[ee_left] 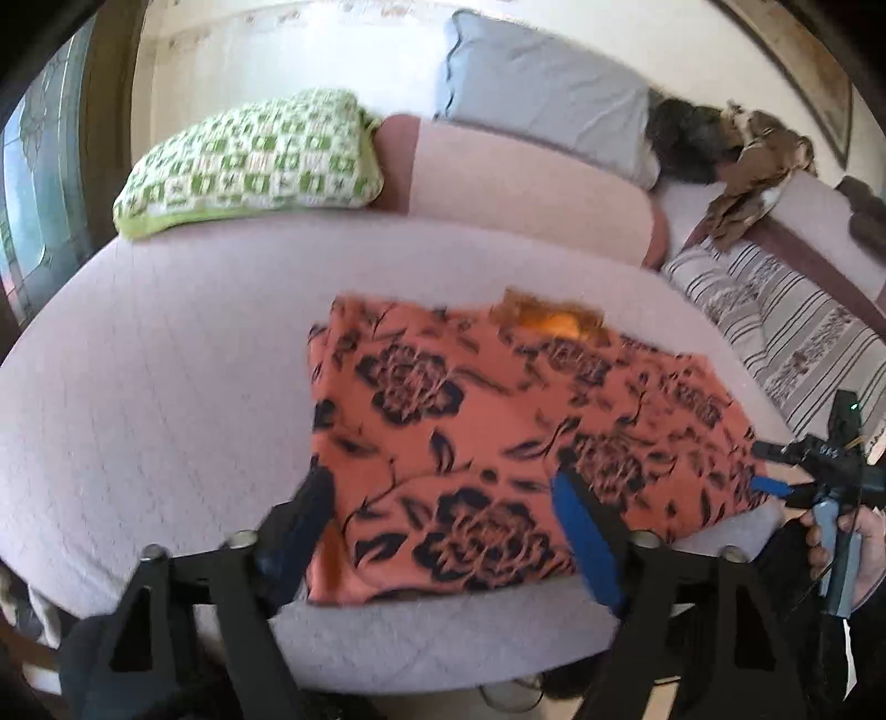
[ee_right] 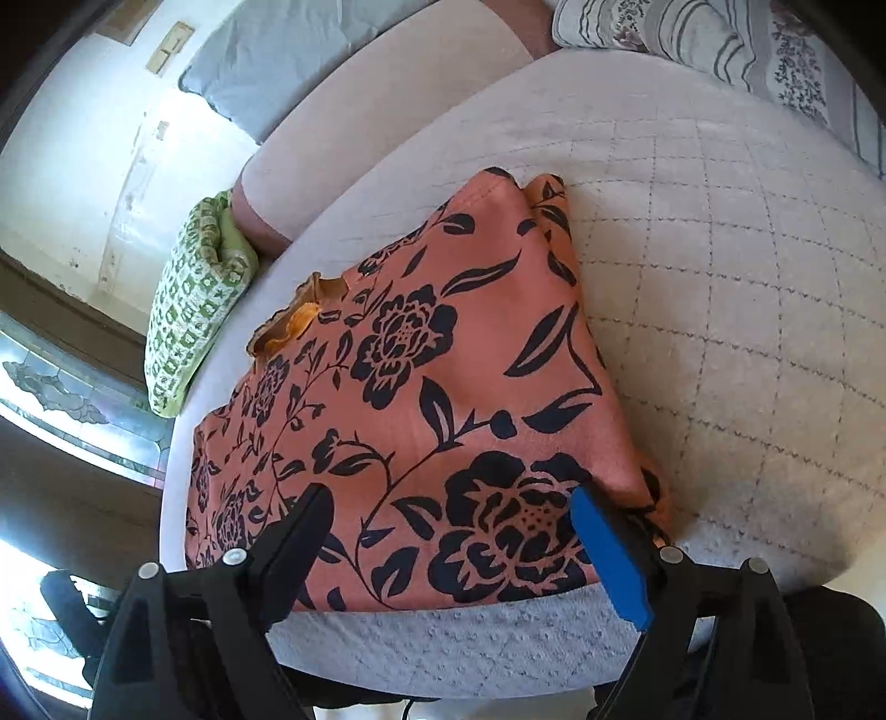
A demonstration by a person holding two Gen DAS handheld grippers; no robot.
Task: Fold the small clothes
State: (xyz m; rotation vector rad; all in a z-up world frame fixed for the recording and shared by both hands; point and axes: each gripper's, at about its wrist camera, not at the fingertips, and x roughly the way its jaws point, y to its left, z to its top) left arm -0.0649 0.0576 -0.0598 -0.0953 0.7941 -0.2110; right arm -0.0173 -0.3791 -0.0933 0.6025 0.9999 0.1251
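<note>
Floral garment (ee_right: 421, 387) lies flat; left tongs (ee_left: 443, 487) and right tongs (ee_right: 451, 518) hover spread apart.

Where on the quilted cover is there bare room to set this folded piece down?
Bare quilted pale cover lies left of the orange floral garment, up to the green checked pillow. More lies on its right, toward the striped cushions. Crowded: far corner with the brown cloth heap.

A green-and-white checked pillow (ee_left: 249, 158) lies upper left, a grey pillow (ee_left: 545, 91) top centre, and a striped floral cushion (ee_left: 775, 343) at right, all on a pale quilted bed (ee_left: 155, 387).
</note>
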